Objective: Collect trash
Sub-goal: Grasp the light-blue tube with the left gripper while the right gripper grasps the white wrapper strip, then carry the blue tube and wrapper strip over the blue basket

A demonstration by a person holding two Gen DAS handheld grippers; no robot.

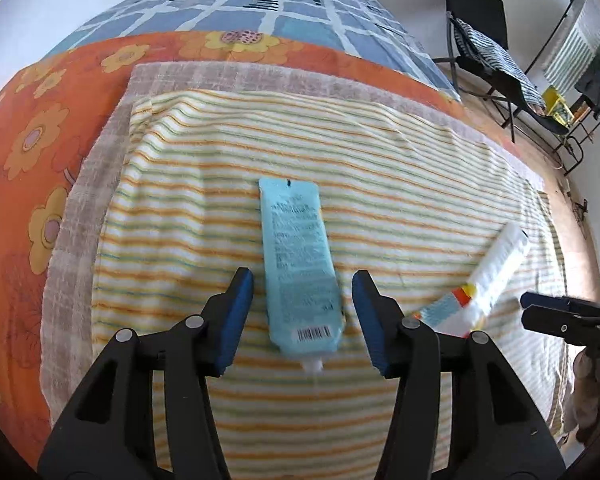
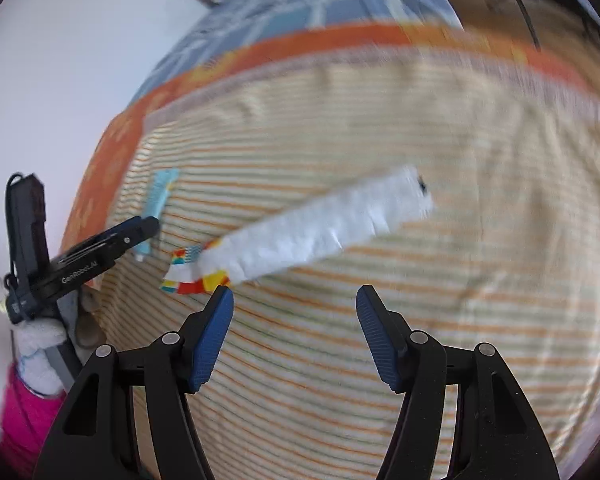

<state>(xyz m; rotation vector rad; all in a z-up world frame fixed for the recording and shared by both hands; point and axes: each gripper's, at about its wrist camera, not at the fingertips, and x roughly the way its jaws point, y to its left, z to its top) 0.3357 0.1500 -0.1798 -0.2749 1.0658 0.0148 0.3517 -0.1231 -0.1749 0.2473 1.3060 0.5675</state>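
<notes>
A light blue tube [image 1: 296,264] lies flat on a striped towel [image 1: 380,160], its white cap toward me. My left gripper [image 1: 303,276] is open and straddles the tube's lower half, with a gap at each blue pad. A white tube with a colourful end [image 1: 496,264] lies to the right, at an angle. In the right wrist view, my right gripper [image 2: 294,292] is open with nothing between its fingers. There the white tube [image 2: 320,228] lies just ahead, its colourful end near the left fingertip. The left gripper [image 2: 140,228] and blue tube [image 2: 162,192] show at far left.
The towel covers a bed with an orange flowered sheet [image 1: 40,140] and a blue checked blanket [image 1: 260,4] farther back. A dark chair [image 1: 480,40] with striped cloth stands on the floor to the right. A person's pink sleeve [image 2: 24,412] shows at lower left.
</notes>
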